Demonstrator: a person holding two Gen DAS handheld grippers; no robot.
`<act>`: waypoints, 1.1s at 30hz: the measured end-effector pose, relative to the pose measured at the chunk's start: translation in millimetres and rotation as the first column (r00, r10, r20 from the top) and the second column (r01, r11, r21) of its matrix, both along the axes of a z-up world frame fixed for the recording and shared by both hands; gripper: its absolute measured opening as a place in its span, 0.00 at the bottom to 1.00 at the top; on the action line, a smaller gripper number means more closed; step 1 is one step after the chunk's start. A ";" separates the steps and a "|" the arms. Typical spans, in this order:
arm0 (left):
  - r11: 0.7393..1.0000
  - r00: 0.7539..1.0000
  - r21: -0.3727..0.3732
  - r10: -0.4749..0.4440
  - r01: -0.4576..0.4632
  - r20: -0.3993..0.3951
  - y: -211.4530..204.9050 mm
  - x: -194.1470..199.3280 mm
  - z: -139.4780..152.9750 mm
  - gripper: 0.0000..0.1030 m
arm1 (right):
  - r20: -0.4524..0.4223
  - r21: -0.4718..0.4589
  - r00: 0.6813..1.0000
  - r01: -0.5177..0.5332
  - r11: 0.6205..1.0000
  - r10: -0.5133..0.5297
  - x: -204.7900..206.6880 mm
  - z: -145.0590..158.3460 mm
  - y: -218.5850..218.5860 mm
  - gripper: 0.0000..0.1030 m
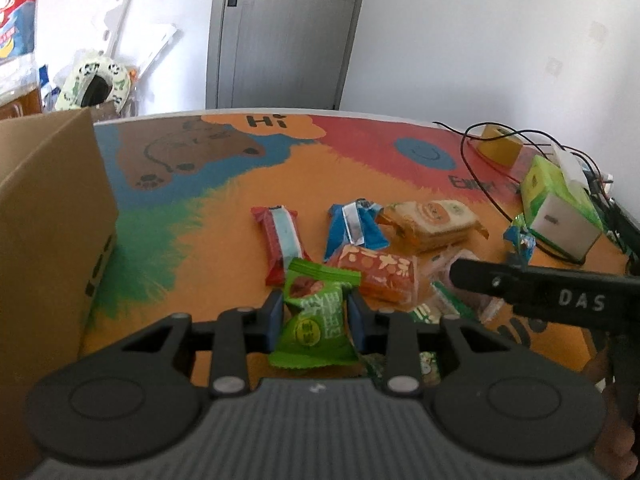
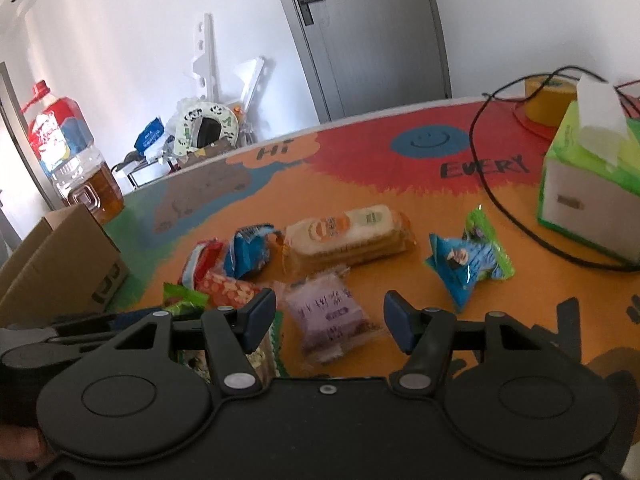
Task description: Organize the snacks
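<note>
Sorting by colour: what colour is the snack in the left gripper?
Green snack packet; clearest in the left wrist view.

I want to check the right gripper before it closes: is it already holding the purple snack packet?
No: in the right wrist view the right gripper stands open, and the purple snack packet lies on the table between its fingers, apart from both pads.

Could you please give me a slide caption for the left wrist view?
Left gripper shut on a green crinkled snack packet, cardboard box at left, more wrapped snacks on the colourful table.
</note>
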State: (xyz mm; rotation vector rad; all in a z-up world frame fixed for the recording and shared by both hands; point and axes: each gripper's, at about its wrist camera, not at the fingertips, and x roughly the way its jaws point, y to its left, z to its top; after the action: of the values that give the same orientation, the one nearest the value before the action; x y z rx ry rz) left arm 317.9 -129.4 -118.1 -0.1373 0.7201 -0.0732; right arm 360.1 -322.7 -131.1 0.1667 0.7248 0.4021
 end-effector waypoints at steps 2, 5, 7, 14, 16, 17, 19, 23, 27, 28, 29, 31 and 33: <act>1.000 1.000 0.004 0.006 -0.006 0.000 -0.6 -0.4 0.2 0.30 | -0.012 -0.004 1.000 0.000 1.000 0.000 -0.7 -4.4 0.3 0.53; 1.000 1.000 -0.004 0.014 -0.014 0.006 0.7 -2.5 0.3 0.28 | -0.002 -0.032 1.000 -0.003 0.999 0.003 -7.6 -3.5 3.0 0.46; 0.999 0.999 0.000 0.033 -0.033 0.012 1.0 -7.2 0.6 0.27 | -0.002 -0.027 1.000 -0.007 1.000 0.007 -11.1 -3.8 2.8 0.44; 0.999 0.999 -0.031 0.039 -0.039 0.024 6.4 -26.6 7.8 0.27 | -0.010 -0.008 1.000 0.003 1.000 -0.003 -26.4 -0.6 -2.2 0.41; 0.999 0.999 -0.038 0.037 -0.036 0.031 8.3 -31.5 10.6 0.27 | -0.007 -0.004 1.000 0.015 1.000 -0.015 -32.8 2.0 -3.5 0.41; 0.998 0.999 -0.043 0.036 -0.034 0.034 9.1 -33.8 12.0 0.27 | -0.005 -0.003 1.000 0.019 1.000 -0.019 -36.1 3.4 -3.5 0.41; 0.998 0.999 -0.051 0.033 -0.031 0.041 10.7 -40.3 15.0 0.27 | 0.001 -0.004 1.000 0.028 1.000 -0.028 -44.6 6.6 -3.2 0.41; 0.998 0.998 -0.054 0.021 -0.018 0.053 11.5 -52.9 20.8 0.27 | 0.002 0.007 0.999 0.041 0.999 -0.041 -61.0 10.7 -4.1 0.40; 0.998 0.997 -0.055 0.011 -0.007 0.072 11.3 -66.0 28.0 0.27 | 0.013 0.020 0.998 0.061 0.998 -0.061 -76.3 15.8 -7.4 0.40; 0.998 0.997 -0.055 0.008 -0.004 0.074 11.0 -69.1 29.6 0.27 | 0.017 0.022 0.998 0.062 0.998 -0.062 -81.0 17.1 -7.2 0.39; 0.998 0.997 -0.057 0.006 -0.001 0.077 11.0 -73.0 30.9 0.27 | 0.020 0.023 0.998 0.062 0.998 -0.062 -85.6 18.4 -6.9 0.39; 0.998 0.996 -0.061 0.000 0.006 0.087 10.7 -80.9 34.7 0.27 | 0.025 0.026 0.998 0.063 0.998 -0.063 -92.7 20.7 -6.6 0.35; 0.998 0.995 -0.062 -0.004 0.010 0.095 11.2 -88.3 38.1 0.27 | 0.012 0.048 0.998 0.056 0.997 -0.056 -96.4 22.7 -7.1 0.02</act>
State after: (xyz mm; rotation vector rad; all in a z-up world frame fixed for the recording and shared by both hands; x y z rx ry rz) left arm 229.6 -118.2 -80.0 -0.1894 0.6238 -0.1084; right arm 263.8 -329.8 -108.4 0.2288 0.6964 0.3668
